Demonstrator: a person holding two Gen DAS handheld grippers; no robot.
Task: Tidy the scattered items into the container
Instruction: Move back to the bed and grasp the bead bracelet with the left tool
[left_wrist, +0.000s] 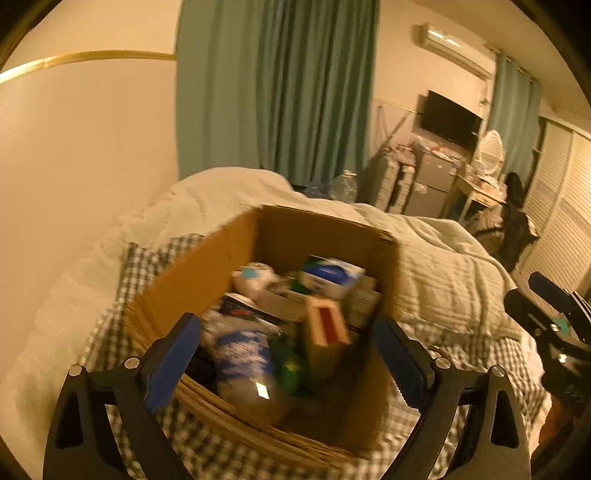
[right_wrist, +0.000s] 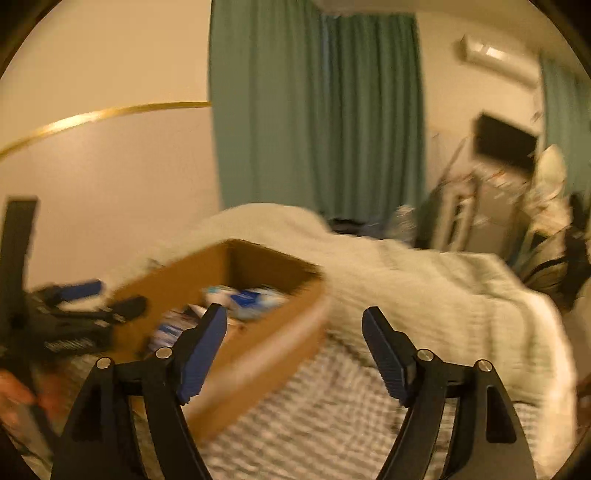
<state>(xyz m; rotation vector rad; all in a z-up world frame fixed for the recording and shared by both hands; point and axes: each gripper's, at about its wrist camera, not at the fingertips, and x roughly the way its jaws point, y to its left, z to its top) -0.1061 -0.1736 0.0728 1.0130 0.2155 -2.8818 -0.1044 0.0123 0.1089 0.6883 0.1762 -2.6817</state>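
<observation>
Checked bedcover (left_wrist: 155, 266) under cardboard box (left_wrist: 207, 273); left claw (left_wrist: 288, 332) released above it, right claw (right_wrist: 295, 332) released alongside

Black claw (left_wrist: 288, 354) arms, blue ribbed pads (right_wrist: 205, 350), silver screws.

Open cardboard box (left_wrist: 207, 266) on checked bedding, crammed with blurred packets (left_wrist: 332, 275).

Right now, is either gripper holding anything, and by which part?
Nothing is held. The left gripper stands open over the cardboard box; the right gripper is open, nothing between its pads.
</observation>
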